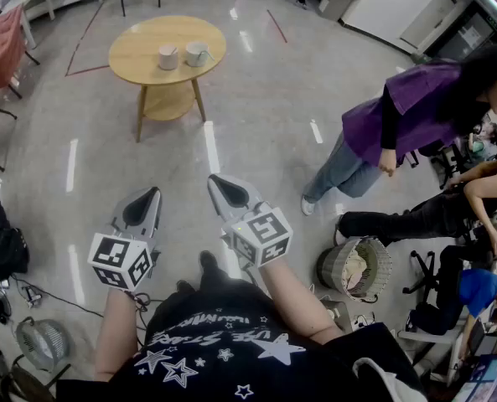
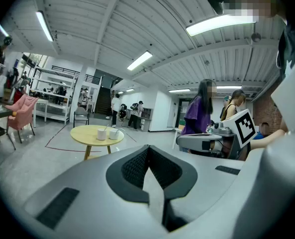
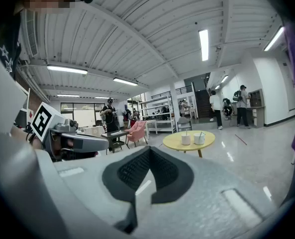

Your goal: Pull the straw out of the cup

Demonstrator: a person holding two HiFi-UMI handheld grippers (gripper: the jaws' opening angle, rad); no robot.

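Grey left tool (image 1: 150,196) and right tool (image 1: 219,183), both closed, empty, held side by side, angled slightly downward.

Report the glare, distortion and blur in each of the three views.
Head view: strong fisheye bend, with white reflections streaking the glossy floor beside the round table. Left gripper view: dark rounded corners, one ceiling light blown out, the left hand-held gripper filling the lower frame. Right gripper view: the same dark corners, light strips glaring, the two cups small yet distinct.
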